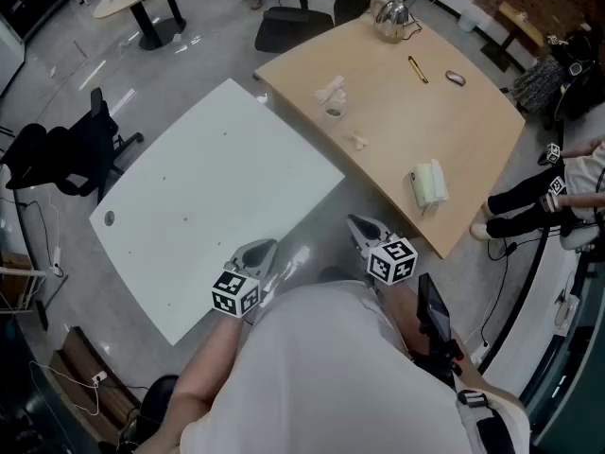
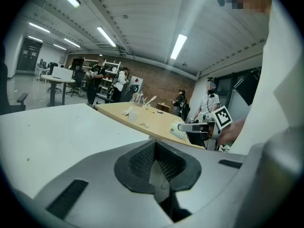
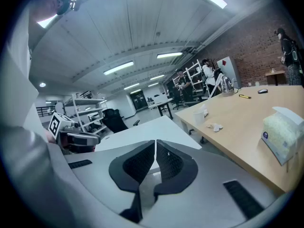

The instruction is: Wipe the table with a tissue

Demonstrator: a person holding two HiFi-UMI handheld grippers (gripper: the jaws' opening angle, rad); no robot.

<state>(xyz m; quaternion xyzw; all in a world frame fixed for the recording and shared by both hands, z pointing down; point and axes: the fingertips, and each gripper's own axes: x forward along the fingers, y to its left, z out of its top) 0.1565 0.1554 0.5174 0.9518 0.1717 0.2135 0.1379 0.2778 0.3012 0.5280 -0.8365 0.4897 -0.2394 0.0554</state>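
A pack of tissues lies on the wooden table near its front edge; in the right gripper view the tissue pack is at the far right. Crumpled tissue pieces and a smaller scrap lie further back. The white table stands to the left of the wooden one. My left gripper hovers at the white table's near edge, jaws shut and empty. My right gripper hangs over the floor gap between the tables, also shut with nothing in it.
On the wooden table stand a small cup, a glass kettle, a yellow pen and a dark small object. A black chair stands left of the white table. A seated person's legs are at the right.
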